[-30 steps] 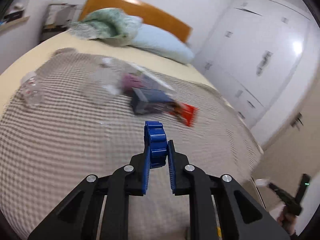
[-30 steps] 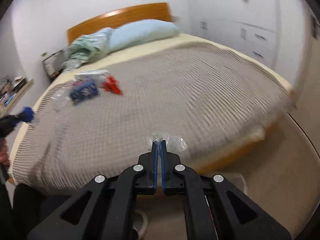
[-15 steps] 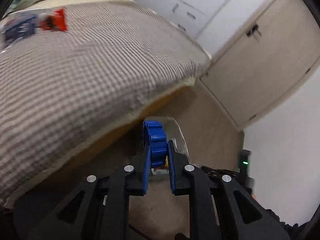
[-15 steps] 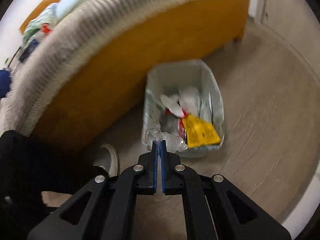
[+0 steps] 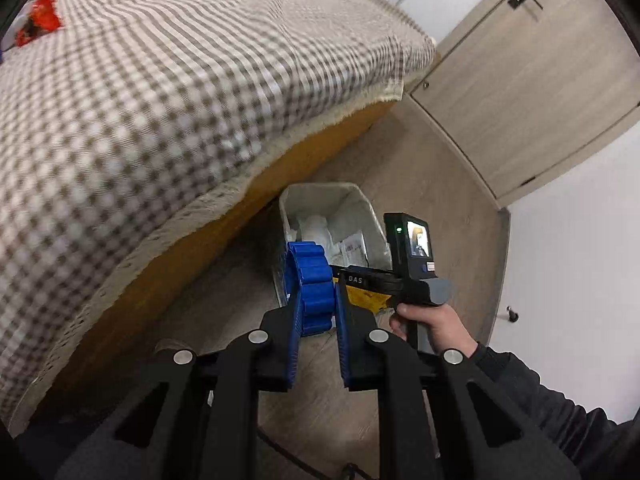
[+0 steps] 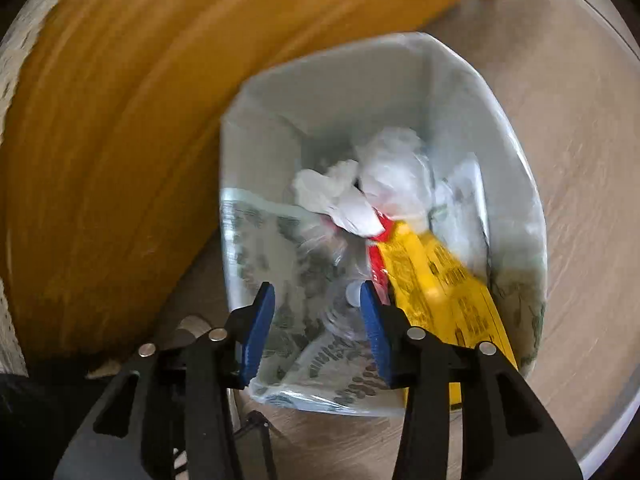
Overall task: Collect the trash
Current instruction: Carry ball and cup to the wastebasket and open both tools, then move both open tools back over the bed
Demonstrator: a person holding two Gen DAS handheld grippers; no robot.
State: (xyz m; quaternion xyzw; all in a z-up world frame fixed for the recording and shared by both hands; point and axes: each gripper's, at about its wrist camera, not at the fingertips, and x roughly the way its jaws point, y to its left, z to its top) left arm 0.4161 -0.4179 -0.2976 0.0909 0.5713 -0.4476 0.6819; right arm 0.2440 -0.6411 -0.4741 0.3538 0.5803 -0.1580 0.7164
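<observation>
a: right gripper: its jaws have just been opening over the bin, and the clear plastic wrapper lies loose between them, no pad pressing it.

b: so that piece is dropping in with the rest. and the left gripper?

a: it came down beside the bin too, jaws clamped on the blue ribbed cap. the red wrapper waits on the bed.
</observation>
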